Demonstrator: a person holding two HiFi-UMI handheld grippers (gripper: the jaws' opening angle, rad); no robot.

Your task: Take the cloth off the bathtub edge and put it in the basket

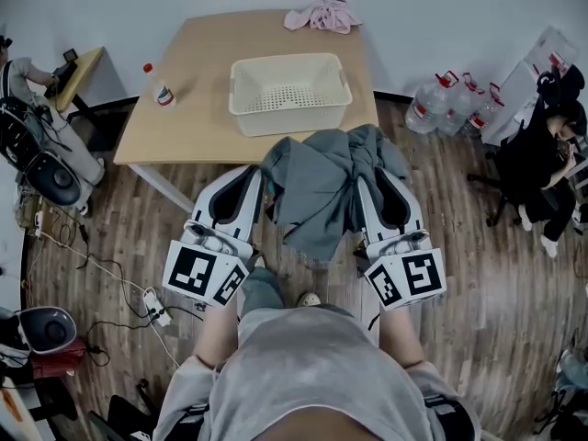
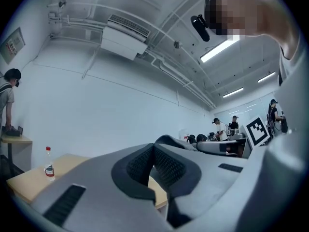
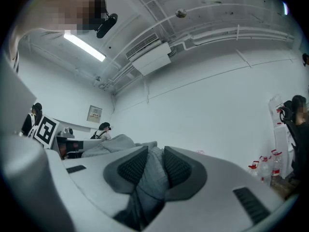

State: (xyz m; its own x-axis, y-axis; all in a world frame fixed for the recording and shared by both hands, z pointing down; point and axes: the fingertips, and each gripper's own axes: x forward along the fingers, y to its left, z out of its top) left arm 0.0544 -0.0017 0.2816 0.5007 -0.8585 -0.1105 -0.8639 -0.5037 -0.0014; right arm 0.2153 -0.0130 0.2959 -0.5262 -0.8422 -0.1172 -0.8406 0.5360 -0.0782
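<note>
A grey cloth (image 1: 317, 191) hangs spread between my two grippers, just in front of the table's near edge. My left gripper (image 1: 264, 180) is shut at the cloth's left corner. In the left gripper view its pads (image 2: 166, 166) meet at the tip, and a fold of cloth (image 2: 170, 140) shows just beyond them. My right gripper (image 1: 360, 180) is shut on the cloth's right side, where bunched fabric (image 3: 154, 178) fills the gap between its pads (image 3: 177, 167). The cream basket (image 1: 289, 118) stands empty on the wooden table (image 1: 193, 108), straight ahead of the cloth.
A small bottle (image 1: 159, 87) stands at the table's left and a pink cloth (image 1: 322, 15) lies at its far edge. Water jugs (image 1: 450, 99) and a seated person (image 1: 542, 168) are to the right. Cables and a power strip (image 1: 154, 306) lie on the floor at left.
</note>
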